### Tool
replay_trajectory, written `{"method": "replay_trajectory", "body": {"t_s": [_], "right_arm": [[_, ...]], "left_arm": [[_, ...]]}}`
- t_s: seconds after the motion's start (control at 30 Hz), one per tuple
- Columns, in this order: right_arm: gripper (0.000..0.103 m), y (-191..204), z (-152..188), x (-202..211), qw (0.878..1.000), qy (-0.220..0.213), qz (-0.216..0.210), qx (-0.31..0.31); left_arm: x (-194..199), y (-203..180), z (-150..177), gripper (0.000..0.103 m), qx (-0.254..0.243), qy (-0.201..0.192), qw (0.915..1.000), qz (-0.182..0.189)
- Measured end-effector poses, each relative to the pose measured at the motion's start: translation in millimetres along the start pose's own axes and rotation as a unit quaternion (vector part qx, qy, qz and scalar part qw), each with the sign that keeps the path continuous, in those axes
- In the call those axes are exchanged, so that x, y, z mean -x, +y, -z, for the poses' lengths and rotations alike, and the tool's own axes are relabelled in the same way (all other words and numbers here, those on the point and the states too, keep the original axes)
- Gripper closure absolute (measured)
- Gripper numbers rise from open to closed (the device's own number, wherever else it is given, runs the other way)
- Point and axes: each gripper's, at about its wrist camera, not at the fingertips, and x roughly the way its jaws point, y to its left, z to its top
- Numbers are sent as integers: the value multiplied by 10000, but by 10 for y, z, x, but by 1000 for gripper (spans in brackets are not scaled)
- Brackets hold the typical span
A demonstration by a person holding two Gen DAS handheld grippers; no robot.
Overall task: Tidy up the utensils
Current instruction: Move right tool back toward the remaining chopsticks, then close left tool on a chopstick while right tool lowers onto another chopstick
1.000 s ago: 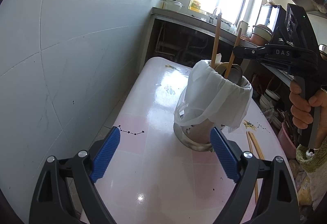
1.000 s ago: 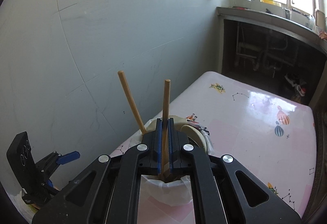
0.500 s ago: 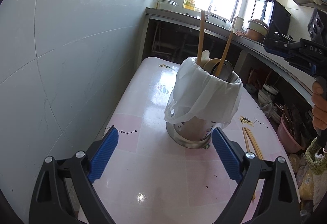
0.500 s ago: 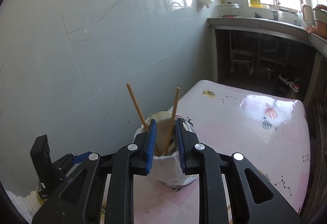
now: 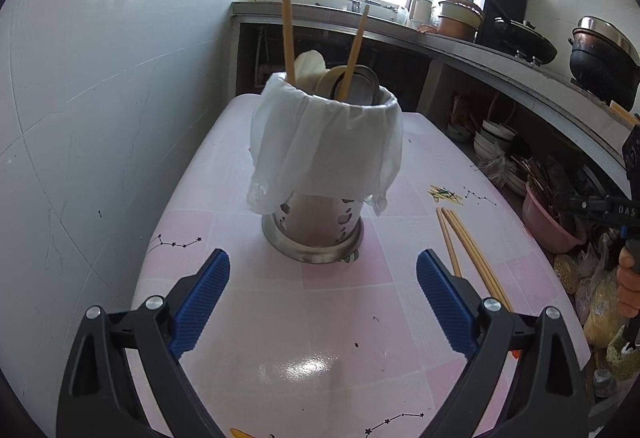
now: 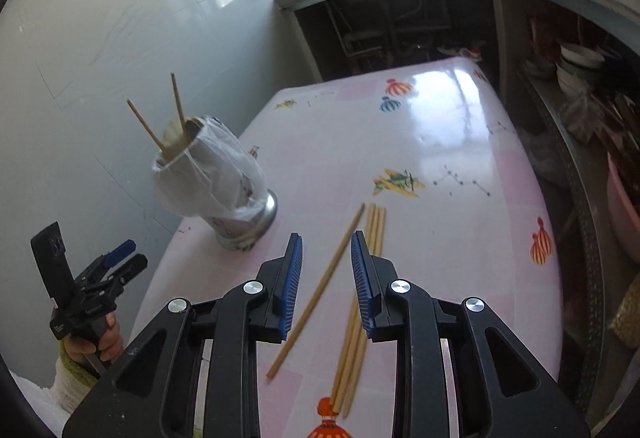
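Observation:
A metal utensil holder [image 5: 316, 222] lined with a white plastic bag [image 5: 324, 142] stands on the pink table; it also shows in the right wrist view [image 6: 240, 214]. Two wooden chopsticks [image 5: 289, 30] and spoons stand in it. Several loose chopsticks [image 6: 352, 302] lie on the table to its right, also seen in the left wrist view [image 5: 468, 250]. My left gripper [image 5: 322, 302] is open and empty, in front of the holder. My right gripper [image 6: 326, 286] is open and empty, above the loose chopsticks; one chopstick [image 6: 320, 286] lies between its fingers in the image.
A tiled wall [image 5: 100, 98] runs along the table's left side. A counter with pots [image 5: 592, 50] and shelves of bowls [image 6: 576, 66] is on the right. A pink basin [image 5: 552, 222] sits beside the table.
My right gripper let go of the chopstick in the holder, opened, and moved away right and down over the loose chopsticks. My left gripper stayed open and shifted slightly.

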Motion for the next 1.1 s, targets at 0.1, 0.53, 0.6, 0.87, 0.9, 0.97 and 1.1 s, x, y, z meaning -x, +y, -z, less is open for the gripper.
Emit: {"method": "replay_trajectory", "body": {"t_s": [0.1, 0.53, 0.6, 0.87, 0.9, 0.97, 1.1], "right_arm": [[77, -62, 271, -194, 9992, 348, 165, -114], [95, -195, 470, -706, 9964, 702, 448, 143], [97, -187, 471, -744, 9960, 726, 470, 229], [99, -169, 497, -780, 9956, 622, 571, 399], [99, -192, 501, -771, 9959, 608, 572, 351], [99, -249, 508, -746, 9964, 572, 587, 235], [99, -374, 531, -680, 9969, 496, 611, -8]], "left_arm": [[-112, -123, 32, 11, -125, 186, 9997, 91], [-431, -563, 180, 11, -549, 720, 9955, 277], [-478, -616, 193, 11, -628, 774, 9945, 308], [-669, -908, 179, 11, -910, 857, 9911, 451], [-681, -952, 185, 12, -952, 861, 9906, 478], [-724, -1043, 182, 20, -1111, 879, 9885, 531], [-838, -1219, 209, 38, -1359, 1027, 9829, 702]]}}
